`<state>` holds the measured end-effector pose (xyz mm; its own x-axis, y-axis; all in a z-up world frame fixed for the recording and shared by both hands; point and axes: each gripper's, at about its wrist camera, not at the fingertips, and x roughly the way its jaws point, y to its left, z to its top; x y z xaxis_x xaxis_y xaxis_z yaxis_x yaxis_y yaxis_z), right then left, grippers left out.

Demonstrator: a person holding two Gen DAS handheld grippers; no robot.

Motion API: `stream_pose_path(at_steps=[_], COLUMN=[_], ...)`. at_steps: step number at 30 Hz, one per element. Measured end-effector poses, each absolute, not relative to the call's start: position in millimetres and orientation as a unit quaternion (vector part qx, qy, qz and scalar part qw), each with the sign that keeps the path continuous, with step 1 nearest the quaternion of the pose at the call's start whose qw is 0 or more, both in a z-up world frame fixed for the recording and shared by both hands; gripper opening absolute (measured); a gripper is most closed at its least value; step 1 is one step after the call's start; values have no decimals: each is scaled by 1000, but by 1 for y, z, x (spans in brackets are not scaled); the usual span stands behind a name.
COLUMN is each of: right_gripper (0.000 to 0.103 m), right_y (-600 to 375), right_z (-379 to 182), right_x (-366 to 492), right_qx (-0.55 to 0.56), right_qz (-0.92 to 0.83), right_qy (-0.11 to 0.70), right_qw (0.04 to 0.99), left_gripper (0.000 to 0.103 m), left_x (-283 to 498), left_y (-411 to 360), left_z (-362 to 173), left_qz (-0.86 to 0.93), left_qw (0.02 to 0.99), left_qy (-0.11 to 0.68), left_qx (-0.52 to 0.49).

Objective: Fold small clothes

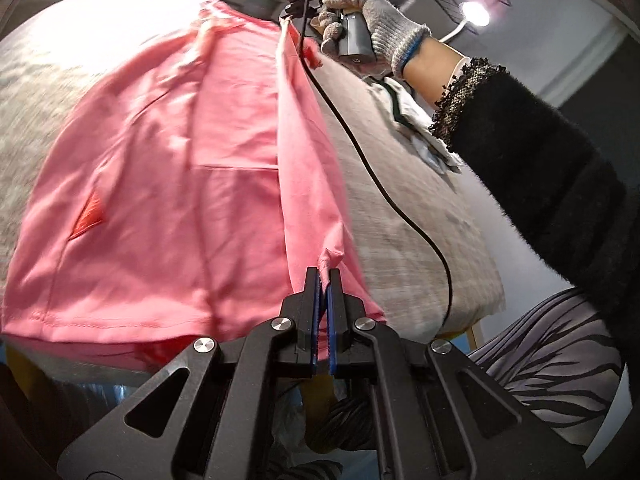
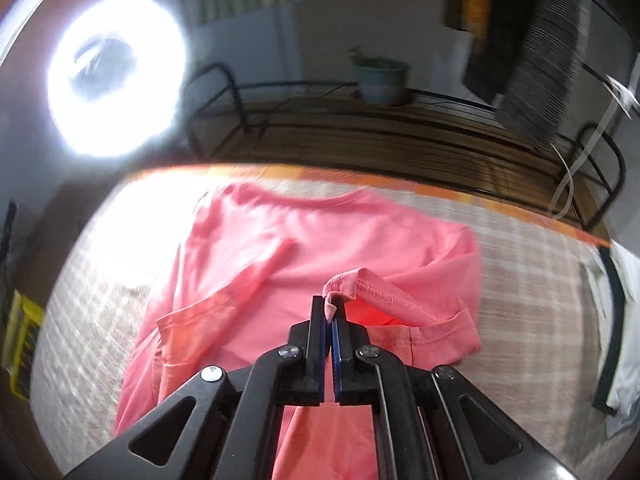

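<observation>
A pink T-shirt (image 1: 168, 168) lies spread on a grey checked cloth surface (image 1: 404, 216). My left gripper (image 1: 325, 276) is shut on a pinch of the shirt's hem edge near the front. A strip of the shirt rises taut from there to my right gripper (image 1: 288, 14), held by a gloved hand (image 1: 376, 20) at the far end. In the right wrist view the right gripper (image 2: 331, 305) is shut on a bunched bit of the pink T-shirt (image 2: 280, 248) by a stitched hem, lifted above the rest of the garment.
A white garment with dark trim (image 1: 416, 120) lies on the cloth to the right; it also shows as a white garment (image 2: 620, 320). A black cable (image 1: 384, 184) trails across the surface. A person's black sleeve (image 1: 540, 168) reaches over. A ring light (image 2: 116, 76), a slatted rack (image 2: 400, 140) and a plant pot (image 2: 380, 80) stand beyond.
</observation>
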<state>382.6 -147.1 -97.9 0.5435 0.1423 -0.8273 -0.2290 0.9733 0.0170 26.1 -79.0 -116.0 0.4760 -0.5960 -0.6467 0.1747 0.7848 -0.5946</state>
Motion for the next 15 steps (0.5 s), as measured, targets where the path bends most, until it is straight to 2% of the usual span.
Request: stream_pose_path(at_steps=[11, 12, 14, 15], right_gripper=[1, 2, 12, 12], right_y=[-96, -100, -107, -112], right_z=[-155, -156, -157, -157], right_x=[392, 392, 393, 393], right_qx=[-114, -113, -102, -94], right_qz=[100, 99, 101, 101], right_qy=[506, 507, 509, 510], right_qw=[849, 849, 849, 849], left_gripper=[1, 1, 1, 1], left_x=[26, 26, 25, 25], left_y=[-59, -57, -49, -45], left_z=[-114, -114, -113, -113], left_qz=[-213, -211, -202, -196], left_qw=[823, 823, 824, 825], left_qy=[461, 461, 460, 460], left_qx=[-253, -256, -261, -263])
